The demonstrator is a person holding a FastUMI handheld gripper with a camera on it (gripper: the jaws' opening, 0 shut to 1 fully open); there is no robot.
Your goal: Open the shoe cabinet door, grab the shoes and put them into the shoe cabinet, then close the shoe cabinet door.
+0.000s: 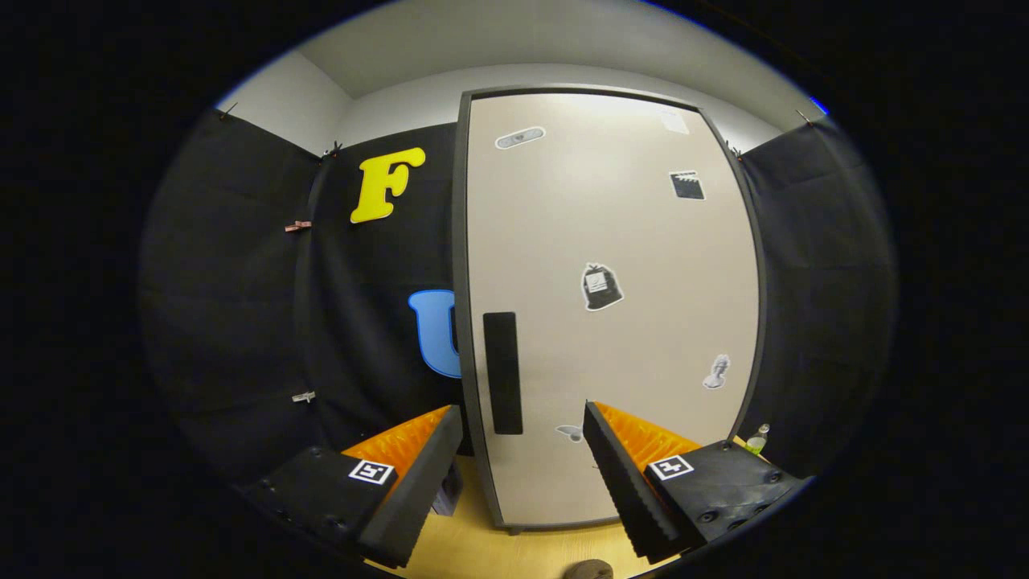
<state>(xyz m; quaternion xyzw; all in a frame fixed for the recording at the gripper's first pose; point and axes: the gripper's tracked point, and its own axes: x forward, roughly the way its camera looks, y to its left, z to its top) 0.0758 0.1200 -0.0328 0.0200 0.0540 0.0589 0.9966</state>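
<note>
The shoe cabinet (611, 305) stands upright on the wooden floor (514, 555), just ahead of the tongs (522, 426), its door (627, 241) closed. The tongs gape wide, holding nothing. The door looks a stiff, smooth, light panel; the dark vertical handle (502, 372) near its left edge, showing between the fingers, seems the only sound place to take hold. Room lies left of the cabinet for the swing. A small bottle (756, 439) stands by its right foot.

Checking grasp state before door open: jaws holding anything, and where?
Nothing held. The gripper is open, jaws apart, with the closed shoe cabinet door and its dark handle ahead, between them and untouched.
</note>
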